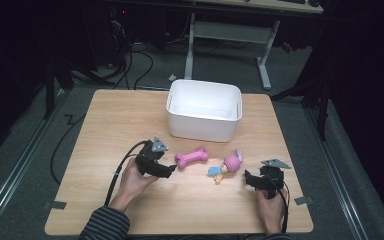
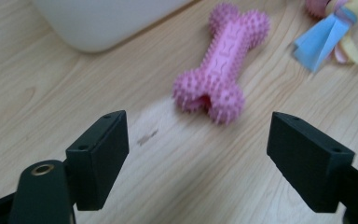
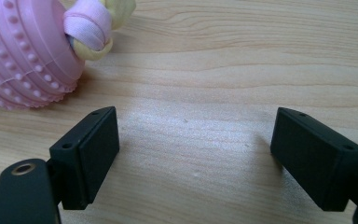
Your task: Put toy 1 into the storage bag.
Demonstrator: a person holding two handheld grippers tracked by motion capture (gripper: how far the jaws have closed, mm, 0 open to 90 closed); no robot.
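A pink spiky bone toy [image 1: 191, 158] lies on the wooden table [image 1: 120, 120], just in front of the white bin [image 1: 204, 109]. My left gripper [image 1: 170, 170] sits just left of the bone, open and holding nothing. In the left gripper view the bone [image 2: 221, 65] lies ahead of the left gripper [image 2: 198, 158], a little beyond its jaws. A pink knobbly ball toy with a knotted rope and a blue cloth tail [image 1: 227, 166] rests to the right of the bone. My right gripper [image 1: 247, 179] stands open just right of it. The ball toy [image 3: 23, 51] is at the upper left, outside the right gripper [image 3: 196, 158].
The bin [image 2: 102, 18] looks empty and stands at the table's far middle. Bare wood stretches to the left and right of the toys. Beyond the table are a desk frame [image 1: 265, 55] and cables on the grey floor.
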